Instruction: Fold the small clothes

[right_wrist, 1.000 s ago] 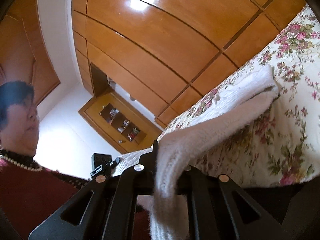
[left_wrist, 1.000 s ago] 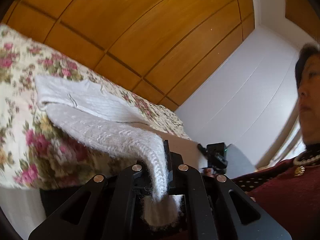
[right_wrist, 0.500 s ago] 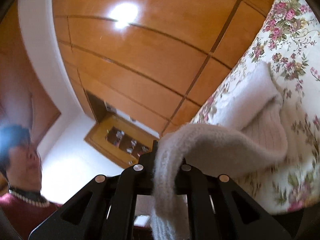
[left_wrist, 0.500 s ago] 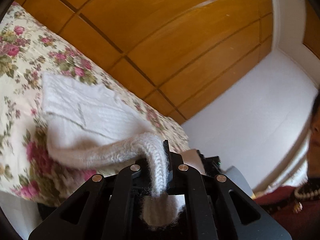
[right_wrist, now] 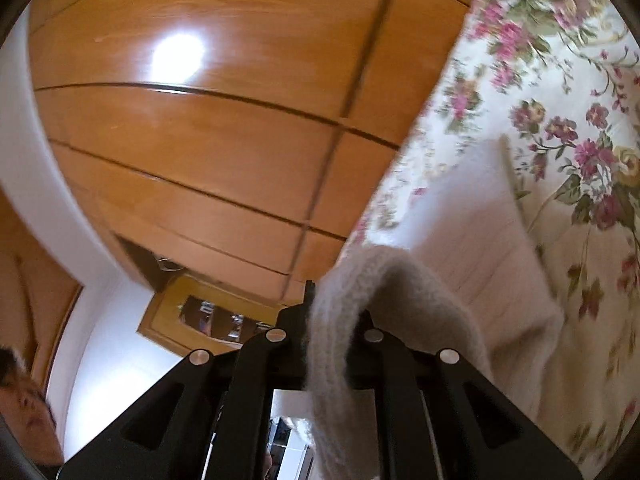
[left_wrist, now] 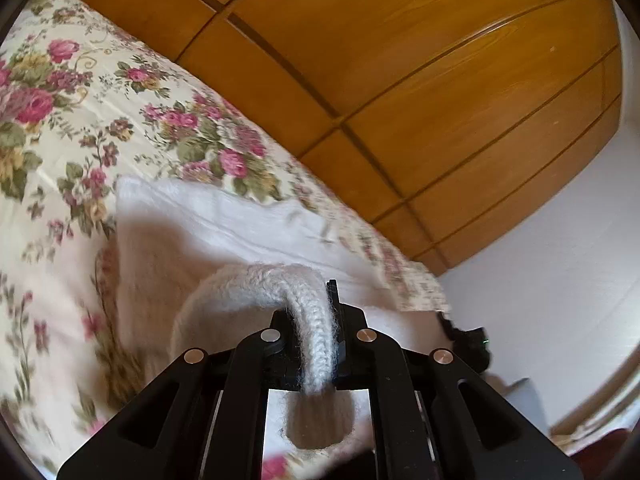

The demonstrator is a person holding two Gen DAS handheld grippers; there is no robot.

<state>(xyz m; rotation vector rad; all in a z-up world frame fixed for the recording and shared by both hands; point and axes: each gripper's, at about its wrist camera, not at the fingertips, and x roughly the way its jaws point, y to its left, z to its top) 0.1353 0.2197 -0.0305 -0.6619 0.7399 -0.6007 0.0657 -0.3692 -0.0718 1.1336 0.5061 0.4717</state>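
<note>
Both jaws clamping white knit garment (left_wrist: 224, 240)

White knit garment (left_wrist: 240, 240): fuzzy wool-like cloth, ribbed edge, loose fibres standing off it. Bedspread (left_wrist: 80, 120): smooth matt printed cloth, floral. Wardrobe panels (right_wrist: 200, 140): glossy varnished wood, catching a bright reflection. Left gripper (left_wrist: 314, 320) and right gripper (right_wrist: 332, 312): matt black plastic with shiny metal pins.

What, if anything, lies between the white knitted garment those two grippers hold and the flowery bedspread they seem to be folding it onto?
Nothing visible. The left gripper and right gripper each pinch an edge of the white knit garment. Its remaining part already rests on the floral bedspread, with only bare bedspread around it.
</note>
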